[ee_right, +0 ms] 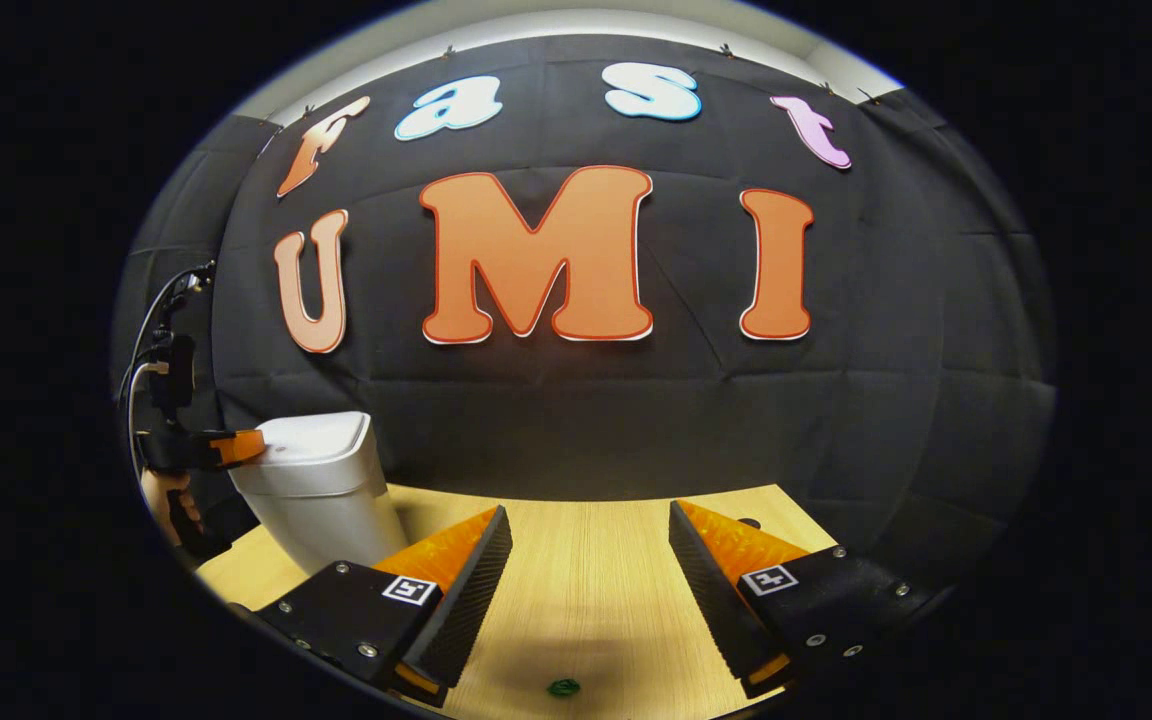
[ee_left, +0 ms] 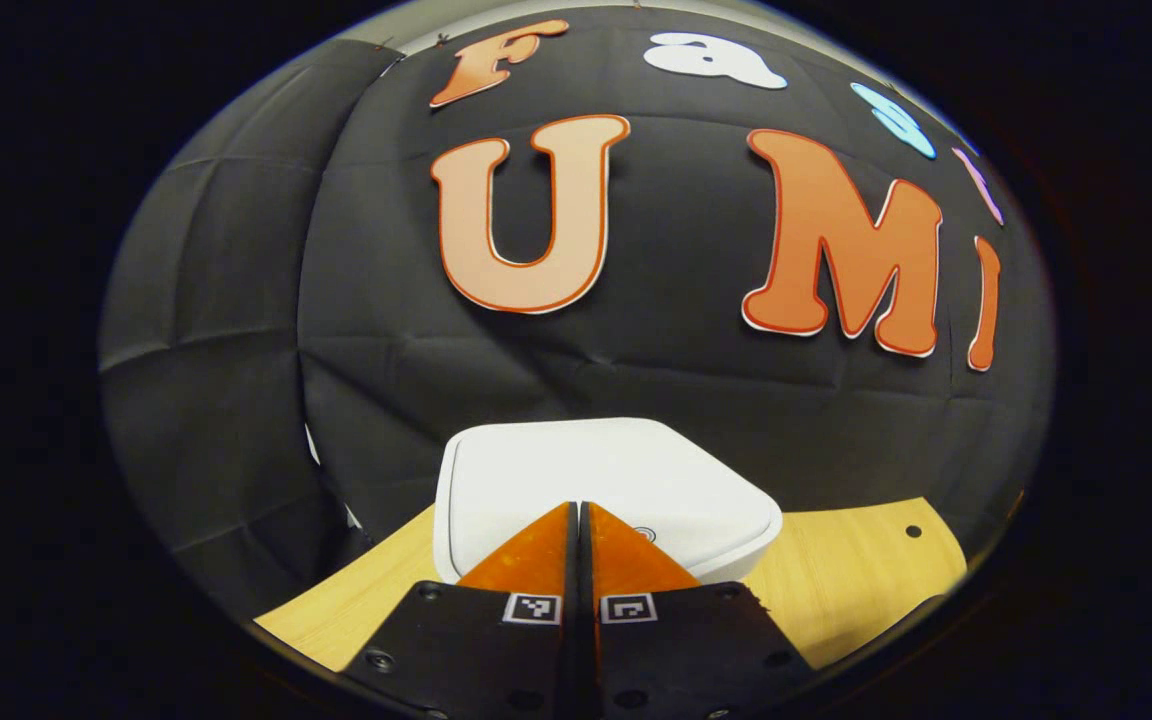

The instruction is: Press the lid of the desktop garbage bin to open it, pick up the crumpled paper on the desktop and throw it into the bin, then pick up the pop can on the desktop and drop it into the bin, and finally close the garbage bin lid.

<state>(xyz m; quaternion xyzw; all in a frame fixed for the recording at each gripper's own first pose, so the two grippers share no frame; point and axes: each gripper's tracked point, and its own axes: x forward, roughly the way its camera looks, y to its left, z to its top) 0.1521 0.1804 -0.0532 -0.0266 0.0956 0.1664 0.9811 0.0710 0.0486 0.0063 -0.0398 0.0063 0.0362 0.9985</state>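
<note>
Left tool [ee_left: 577, 508] closed on the bin lid [ee_left: 596, 480], right tool [ee_right: 586, 525] open over the counter [ee_right: 586, 590].

In the left gripper view the 2 fingers meet tip to tip, gripping nothing, their tips on the near edge of the shut white lid. The right gripper view shows the bin [ee_right: 321, 490] at the counter's left with the left tool at its lid. The right tool's fingers are spread wide, empty, and a small green thing [ee_right: 563, 687] lies on the counter beneath them.
</note>
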